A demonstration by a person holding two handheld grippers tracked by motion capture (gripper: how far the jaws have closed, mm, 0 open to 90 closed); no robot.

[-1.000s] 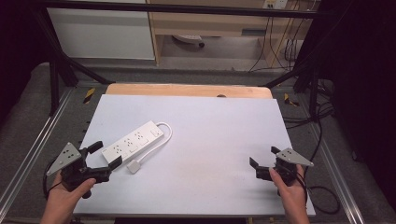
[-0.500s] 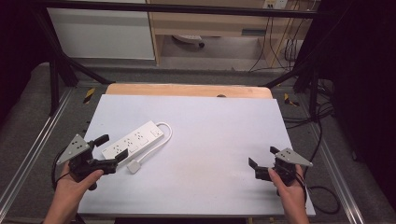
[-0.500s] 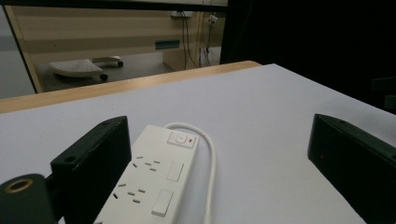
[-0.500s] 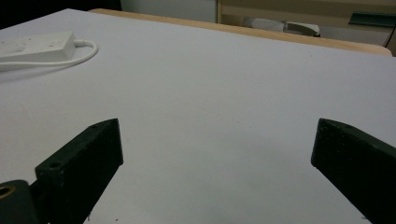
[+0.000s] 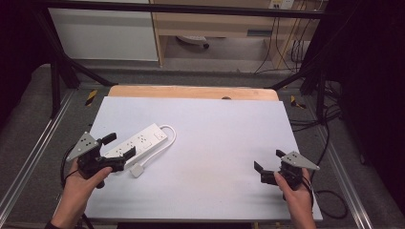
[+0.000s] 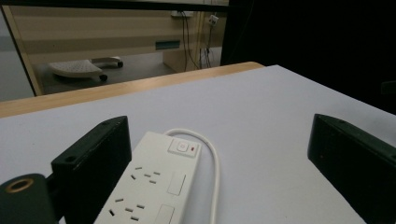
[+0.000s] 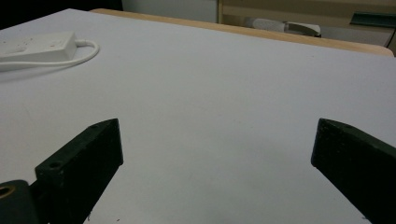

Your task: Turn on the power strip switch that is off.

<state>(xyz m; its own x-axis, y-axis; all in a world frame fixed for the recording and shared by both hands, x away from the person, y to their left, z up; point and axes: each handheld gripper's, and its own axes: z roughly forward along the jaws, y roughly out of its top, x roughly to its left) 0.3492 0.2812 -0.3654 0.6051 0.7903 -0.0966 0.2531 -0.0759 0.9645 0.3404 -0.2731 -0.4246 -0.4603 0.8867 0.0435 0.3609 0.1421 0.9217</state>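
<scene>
The white power strip [image 5: 138,143] lies flat on the left part of the counter [image 5: 215,143], turned at an angle, with its white cable [image 5: 162,138] making a loop from the far end back to the plug [image 5: 137,170], which rests on the counter just beside the strip's near end. The left tool [image 5: 117,150] is at this near end with its jaws wide apart. In the left gripper view one jaw stands just beside the left edge of the strip [image 6: 154,186], and the other jaw is well apart, on the far side of the cable [image 6: 212,172]. I cannot tell if the near jaw touches the strip.

I think the step in hand is to take the strip by its near end. To do it well, the left tool should go a little more to the right, so that the body of the strip sits in the middle between the jaws. The cable should stay outside the grip, otherwise the strip can slip or twist. The jaws should stay low and close on the two long sides, not on the corner.

The right tool [image 5: 268,164] hangs with open jaws over the bare right part of the counter, well apart from the strip and holding nothing. It could later steady the far end near the switch [image 6: 183,147].
</scene>
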